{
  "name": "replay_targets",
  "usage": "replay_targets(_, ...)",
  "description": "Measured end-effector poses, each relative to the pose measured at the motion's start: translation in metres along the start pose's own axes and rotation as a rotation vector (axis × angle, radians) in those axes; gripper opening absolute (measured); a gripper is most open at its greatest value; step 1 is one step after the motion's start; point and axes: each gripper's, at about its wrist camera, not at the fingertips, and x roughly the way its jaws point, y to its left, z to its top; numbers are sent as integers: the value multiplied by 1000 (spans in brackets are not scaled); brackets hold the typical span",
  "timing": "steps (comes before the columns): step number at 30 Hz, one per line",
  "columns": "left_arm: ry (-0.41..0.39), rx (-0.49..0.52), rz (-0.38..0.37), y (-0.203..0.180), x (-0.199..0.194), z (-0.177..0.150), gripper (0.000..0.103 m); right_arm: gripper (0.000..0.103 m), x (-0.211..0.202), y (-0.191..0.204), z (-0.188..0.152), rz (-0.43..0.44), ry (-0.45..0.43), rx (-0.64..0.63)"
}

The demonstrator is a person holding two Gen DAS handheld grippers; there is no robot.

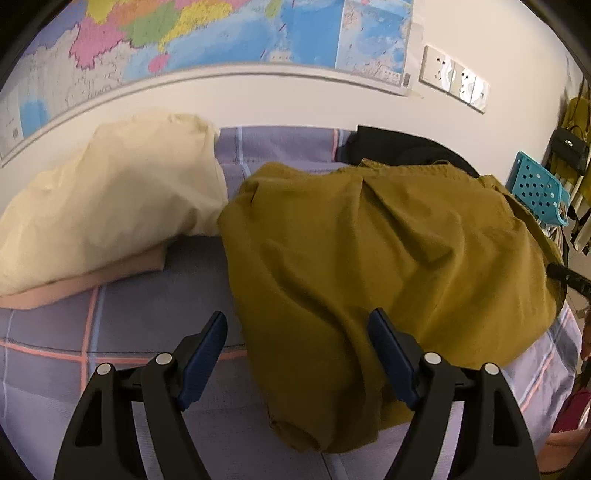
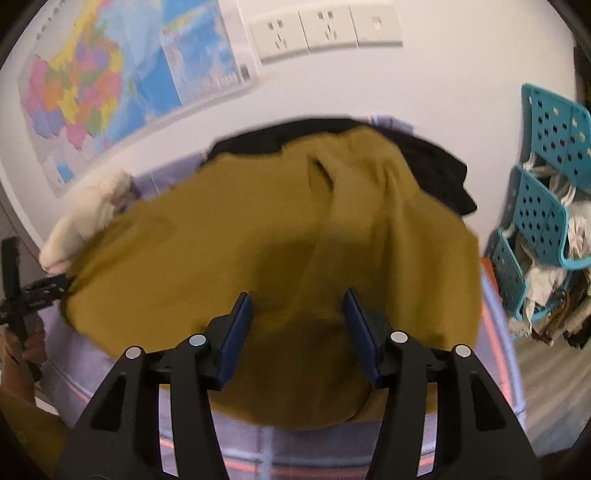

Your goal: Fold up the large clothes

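A mustard-yellow garment (image 1: 388, 258) lies crumpled on the purple checked bed sheet (image 1: 110, 332). My left gripper (image 1: 297, 325) is open and empty, hovering over the garment's near left edge. In the right wrist view the same garment (image 2: 258, 240) fills the middle, and my right gripper (image 2: 297, 301) is open and empty just above its near part. The left gripper (image 2: 37, 291) shows at the far left of that view, beside the garment's edge.
A cream pillow (image 1: 110, 206) lies on the bed at the left. A black garment (image 1: 406, 147) lies behind the yellow one. A teal perforated rack (image 2: 535, 221) with clothes stands at the right. A map (image 1: 221, 33) and sockets (image 2: 325, 29) are on the wall.
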Motion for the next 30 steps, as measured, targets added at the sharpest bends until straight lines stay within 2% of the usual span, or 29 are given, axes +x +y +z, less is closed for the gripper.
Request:
replay_targets(6,40,-75,-34,10,7,-4,78,53,3,-1,-6,-4,-2,28)
replay_targets(9,18,-85,-23,13,-7,-6,78,56,-6,-2,-6,19,-10,54)
replay_targets(13,21,-123,-84,23,-29,-21,78,61,-25,-6,-12,81,-31,106)
replay_targets(16,51,-147,-144,28,-41,-35,78,63,-38,-10,-18,112,-43,136)
replay_targets(20,115,-169,-283,22,-48,-55,78,67,-49,-14,-26,166,-55,185)
replay_targets(26,180,-227,-496,-2,-26,-54,78,69,-52,-14,-33,212,-49,221)
replay_targets(30,205,-298,-580,-16,-4,-47,79,72,-54,-13,-42,229,-38,235)
